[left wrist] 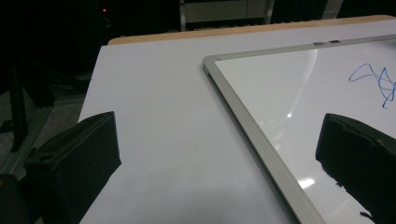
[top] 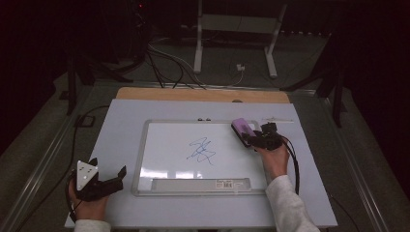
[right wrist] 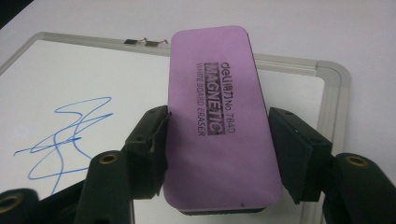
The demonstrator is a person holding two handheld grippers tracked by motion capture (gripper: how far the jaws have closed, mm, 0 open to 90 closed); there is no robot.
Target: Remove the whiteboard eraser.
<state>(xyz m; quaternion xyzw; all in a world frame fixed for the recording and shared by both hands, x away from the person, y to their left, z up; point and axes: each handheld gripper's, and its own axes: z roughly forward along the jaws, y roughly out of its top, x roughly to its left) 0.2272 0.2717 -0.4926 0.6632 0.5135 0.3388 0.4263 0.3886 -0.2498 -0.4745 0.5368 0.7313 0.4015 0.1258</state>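
1. Right claw (right wrist: pixel 215 154): jaws clamped on the two long sides of a purple eraser (right wrist: pixel 217 116), roughly at its mid-length. Right gripper view alone resolves the black print on its top face: "deli", "MAGNETIC", "WHITE BOARD ERASER", "No 7840". A dark pad edge shows under the near end.
2. Eraser long axis runs straight out along the jaws. In the high view the eraser (top: pixel 241 128) points up and to the left from the right claw (top: pixel 251 137), over the upper right part of the whiteboard (top: pixel 145 159). Whether it touches the board surface I cannot tell.
3. Eraser appearance: flat, rounded-corner rectangle, matte purple top, faint smudging around the print.
4. Blue scribble (top: pixel 200 151) sits mid-board, apart from the eraser and to its left.
5. Left claw (top: pixel 107 178): jaws spread wide, nothing between them. It sits over the white counter (top: pixel 116 125) just beside the board's lower left corner; the left gripper view shows the grey frame (left wrist: pixel 252 130) running between its jaws.
6. High view alone shows both hands, white sleeves and trailing cables.
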